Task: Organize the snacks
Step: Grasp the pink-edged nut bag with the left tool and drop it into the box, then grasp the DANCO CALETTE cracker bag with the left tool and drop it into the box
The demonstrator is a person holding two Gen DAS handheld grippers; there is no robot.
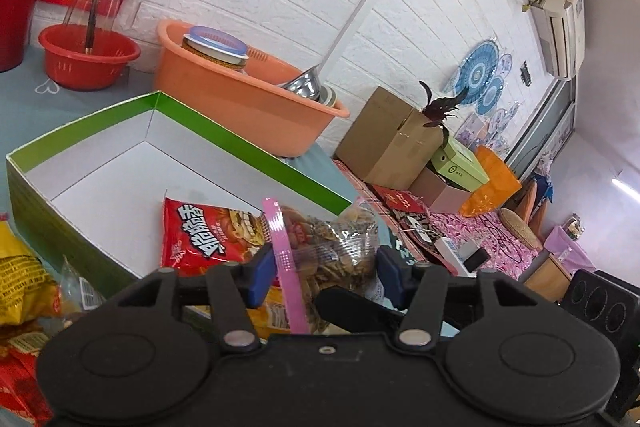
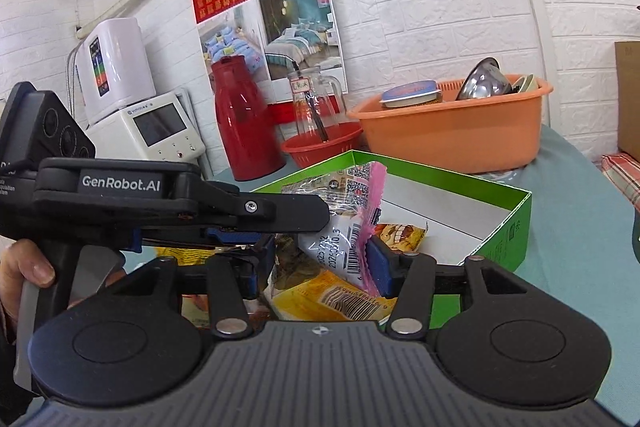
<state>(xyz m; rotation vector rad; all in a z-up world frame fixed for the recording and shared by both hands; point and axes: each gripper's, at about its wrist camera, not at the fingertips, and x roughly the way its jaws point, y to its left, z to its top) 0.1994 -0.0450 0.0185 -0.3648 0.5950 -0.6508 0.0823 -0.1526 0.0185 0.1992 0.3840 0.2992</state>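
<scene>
A green box with a white inside point(image 1: 100, 163) stands on the table and also shows in the right wrist view point(image 2: 516, 223). A red snack packet point(image 1: 200, 239) lies in it. My left gripper point(image 1: 324, 275) has its blue pads around a clear bag of seeds with a pink seal strip point(image 1: 344, 247), held above the box's near edge. In the right wrist view the same bag point(image 2: 352, 223) sits between my right gripper's point(image 2: 320, 267) pads, with the left gripper point(image 2: 224, 215) coming in from the left. A yellow packet point(image 2: 332, 299) lies below.
An orange basin with a tin and metal bowls point(image 1: 248, 95) stands behind the box. A red basket with a glass jug point(image 1: 88, 55) and a red thermos point(image 2: 240, 115) are at the back. More snack packets point(image 1: 20, 267) lie left of the box. Cardboard boxes point(image 1: 388, 139) sit to the right.
</scene>
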